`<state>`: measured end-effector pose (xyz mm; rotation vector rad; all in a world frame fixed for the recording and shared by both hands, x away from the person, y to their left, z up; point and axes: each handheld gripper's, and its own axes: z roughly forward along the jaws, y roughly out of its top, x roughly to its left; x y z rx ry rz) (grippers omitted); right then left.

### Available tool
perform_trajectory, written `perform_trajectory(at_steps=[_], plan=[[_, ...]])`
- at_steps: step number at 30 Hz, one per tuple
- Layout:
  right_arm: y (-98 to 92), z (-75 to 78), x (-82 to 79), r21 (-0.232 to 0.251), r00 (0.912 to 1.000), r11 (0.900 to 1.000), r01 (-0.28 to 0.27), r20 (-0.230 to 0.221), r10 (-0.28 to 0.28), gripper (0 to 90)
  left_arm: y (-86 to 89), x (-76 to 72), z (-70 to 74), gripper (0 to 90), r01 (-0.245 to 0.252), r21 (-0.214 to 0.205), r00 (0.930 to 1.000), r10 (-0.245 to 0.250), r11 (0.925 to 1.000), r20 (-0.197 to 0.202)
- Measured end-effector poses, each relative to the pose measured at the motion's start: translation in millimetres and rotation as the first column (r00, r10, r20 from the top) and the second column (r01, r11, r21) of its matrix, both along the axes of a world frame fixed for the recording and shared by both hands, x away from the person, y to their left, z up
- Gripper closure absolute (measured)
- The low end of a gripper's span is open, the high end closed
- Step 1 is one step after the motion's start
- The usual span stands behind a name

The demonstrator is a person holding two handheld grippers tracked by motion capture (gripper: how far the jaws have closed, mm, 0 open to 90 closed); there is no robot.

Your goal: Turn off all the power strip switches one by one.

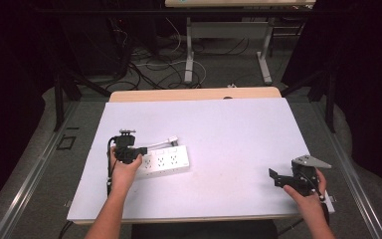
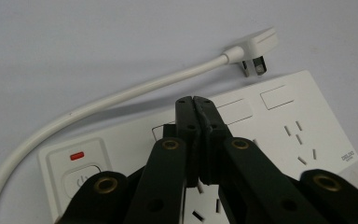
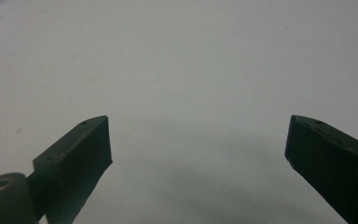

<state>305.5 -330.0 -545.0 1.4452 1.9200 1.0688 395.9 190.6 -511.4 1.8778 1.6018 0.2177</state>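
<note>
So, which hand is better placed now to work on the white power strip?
The left. The left gripper is already over the power strip, jaws shut above its face, with the plug lying just beyond. The right gripper sits far off, jaws open over bare table.

Both forearms are bare, with no sleeves. The left gripper (image 2: 194, 100) is black, its linked arms pinned with brass-coloured rivets, a black cable trailing from it. The right gripper (image 3: 198, 140) has flat matte black jaws and a grey three-cornered plate (image 1: 311, 161) on top.
</note>
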Motion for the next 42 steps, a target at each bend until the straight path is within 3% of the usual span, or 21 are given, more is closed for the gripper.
perform_trajectory(at_steps=[14, 32, 35, 39, 41, 42], plan=[[0.0, 0.6, -0.3, 0.002, 1.0, 1.0, -0.002, 0.0, 0.002, 6.8, -15.0, 6.4, -7.7, 90.0, -0.003, 0.014, 1.0, 0.003, 0.9999, -0.002], [0.5, 1.5, -0.6, -0.004, 1.0, 1.0, -0.009, 0.004, 0.009, 6.8, -15.1, 6.3, -8.9, 90.0, 0.003, 0.054, 0.9999, -0.002, 0.9985, -0.016], [0.6, 1.2, -0.4, -0.002, 0.9999, 1.0, -0.003, 0.01, 0.003, 6.8, -15.8, 5.9, -10.3, 90.0, -0.009, 0.054, 1.0, 0.009, 0.9985, 0.0], [0.9, 1.8, -0.8, -0.009, 0.9999, 0.9999, -0.011, -0.002, 0.011, 6.8, -14.8, 7.1, -12.4, 90.0, -0.005, 0.031, 0.9999, 0.006, 0.9995, -0.016], [2.0, 0.9, -0.2, -0.005, 0.9999, 1.0, -0.008, 0.012, 0.008, 6.8, -15.5, 7.9, -15.0, 90.0, 0.01, -0.024, 0.9996, -0.011, 0.9997, -0.028], [1.8, 1.8, -0.6, -0.002, 0.9999, 0.9999, -0.014, 0.001, 0.014, 6.8, -15.4, 7.7, -13.3, 90.0, 0.024, -0.013, 0.9989, -0.024, 0.9996, -0.041]])
